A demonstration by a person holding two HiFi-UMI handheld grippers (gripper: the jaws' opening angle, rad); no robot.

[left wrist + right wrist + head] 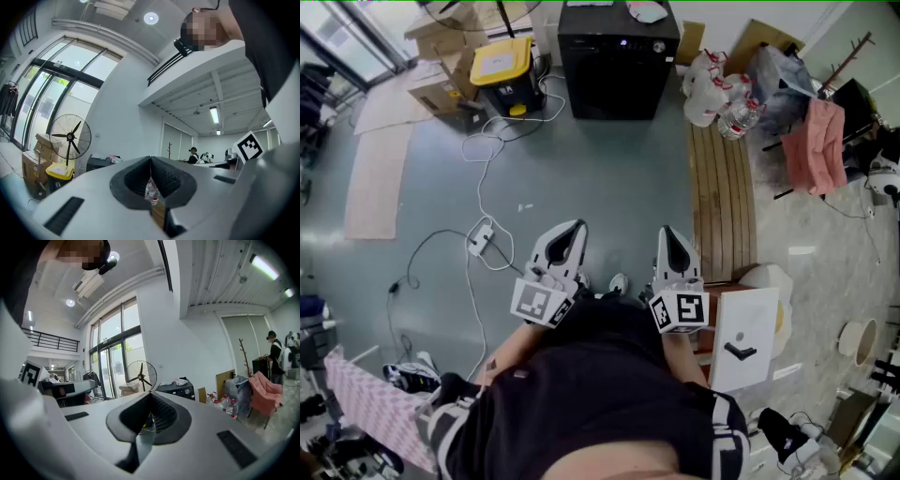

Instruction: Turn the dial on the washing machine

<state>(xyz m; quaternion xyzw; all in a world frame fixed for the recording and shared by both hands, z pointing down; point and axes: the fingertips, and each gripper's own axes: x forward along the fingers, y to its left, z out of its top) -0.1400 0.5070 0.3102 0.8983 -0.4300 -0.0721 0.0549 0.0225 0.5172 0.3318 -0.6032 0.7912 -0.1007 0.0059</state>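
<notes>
The black washing machine [617, 58] stands against the far wall, well apart from both grippers, with its round dial [658, 45] near the right end of its top panel. A pale cloth-like item [649, 11] lies on the machine's lid; I cannot tell what it is.

Left of the machine sits a black bin [506, 84] with its yellow lid closed, so its contents do not show. Cardboard boxes [441, 89] stand beside it. Right of the machine, clear bags [711, 86] hold plastic water bottles, at the head of a strip of wooden slats [722, 202].

Close to the person's body, the left gripper [572, 231] and right gripper [668, 234] point toward the machine over grey floor [609, 169]. Each has its jaws pressed together with nothing between them.
</notes>
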